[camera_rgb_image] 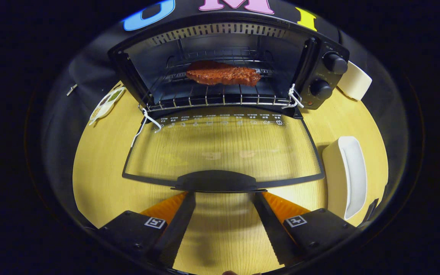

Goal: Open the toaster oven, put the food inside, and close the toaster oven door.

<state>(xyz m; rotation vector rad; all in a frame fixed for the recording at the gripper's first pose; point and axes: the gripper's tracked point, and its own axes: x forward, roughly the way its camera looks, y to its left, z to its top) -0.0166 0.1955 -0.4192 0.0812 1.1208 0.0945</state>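
A black toaster oven (321, 72) stands at the back of the wooden table with its glass door (224, 149) folded flat down toward me. A brown steak-like piece of food (223, 73) lies on the wire rack (212, 97) inside. The door's black handle (216, 180) is its nearest part. My gripper (223, 195) is open, its fingertips right under the handle's front edge, one at each end of it. Nothing is between the fingers.
A white rectangular dish (348, 175) sits to the right of the door. A second white dish (355, 81) stands right of the oven's knobs. A small patterned plate (106, 104) lies left of the oven. Bare wooden table (97, 168) spreads left of the door.
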